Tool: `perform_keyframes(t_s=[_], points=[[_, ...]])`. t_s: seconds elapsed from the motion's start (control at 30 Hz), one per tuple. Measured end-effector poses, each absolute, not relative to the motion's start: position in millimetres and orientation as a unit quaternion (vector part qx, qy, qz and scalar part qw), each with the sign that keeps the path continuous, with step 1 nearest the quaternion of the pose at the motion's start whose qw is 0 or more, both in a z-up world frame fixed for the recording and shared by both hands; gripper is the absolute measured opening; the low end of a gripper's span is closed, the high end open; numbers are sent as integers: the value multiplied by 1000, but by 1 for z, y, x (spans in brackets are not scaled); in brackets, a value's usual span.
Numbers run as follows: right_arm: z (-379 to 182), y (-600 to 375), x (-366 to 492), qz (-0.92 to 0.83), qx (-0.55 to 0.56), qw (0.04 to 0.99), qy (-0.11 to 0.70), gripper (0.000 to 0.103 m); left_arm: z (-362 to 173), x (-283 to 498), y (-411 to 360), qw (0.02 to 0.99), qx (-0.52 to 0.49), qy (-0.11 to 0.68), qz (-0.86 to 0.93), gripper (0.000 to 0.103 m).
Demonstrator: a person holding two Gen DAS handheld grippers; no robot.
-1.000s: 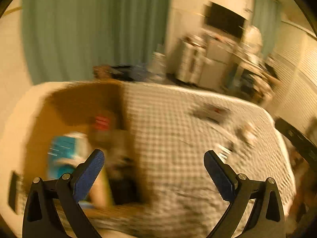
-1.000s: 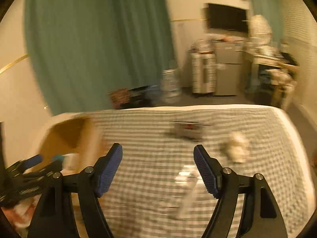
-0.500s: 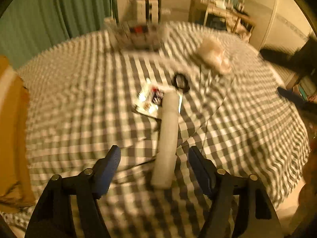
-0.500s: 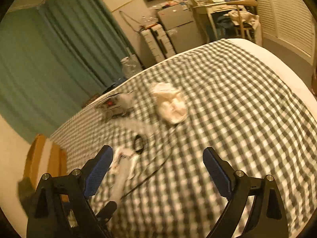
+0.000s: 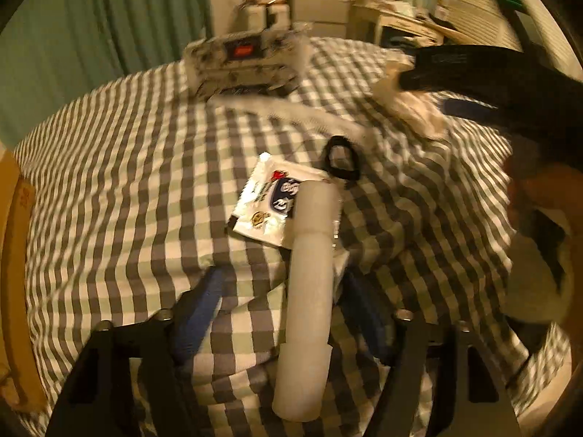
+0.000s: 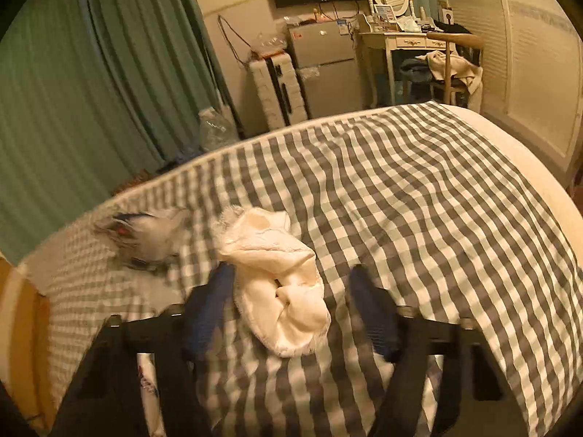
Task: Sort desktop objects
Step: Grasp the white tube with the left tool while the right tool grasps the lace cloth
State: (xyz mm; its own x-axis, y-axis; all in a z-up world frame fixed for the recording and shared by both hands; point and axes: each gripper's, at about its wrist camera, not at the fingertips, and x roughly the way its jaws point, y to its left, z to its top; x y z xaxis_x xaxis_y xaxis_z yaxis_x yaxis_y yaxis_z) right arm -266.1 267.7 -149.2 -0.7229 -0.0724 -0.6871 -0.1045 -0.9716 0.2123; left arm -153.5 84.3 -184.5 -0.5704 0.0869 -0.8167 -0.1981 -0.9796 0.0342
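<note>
Checked bedspread (image 5: 109, 167) carries everything. Cream cloth (image 6: 280, 284) lies between right gripper (image 6: 291, 291) jaws, half-wide and closing, not gripped. White tube (image 5: 309, 291) on snack packet (image 5: 266, 196), between closing left gripper (image 5: 280, 291) jaws, untouched. Black loop (image 5: 340, 158) beside packet.
</note>
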Motion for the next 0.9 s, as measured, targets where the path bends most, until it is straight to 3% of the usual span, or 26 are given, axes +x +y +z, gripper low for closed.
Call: perform_keyframes(t_s=[0.03,0.1,0.13,0.37,0.9], points=[[-151,265,-265,922,-372,6,110,33,-184,-152,87,90,-451,71,885,47],[-146,263,-257,931,-354,6,94,19,-181,-148,90,121,-447,77,883,25],[-141,264,-251,934,-346,11,89,17,-178,-147,90,125,-447,75,883,21],[-120,274,-210,932,-344,24,108,16,-148,-127,73,138,-442,42,886,12],[-47,195,-87,941,-314,-75,104,14,-69,-70,-38,60,-422,-56,903,12]])
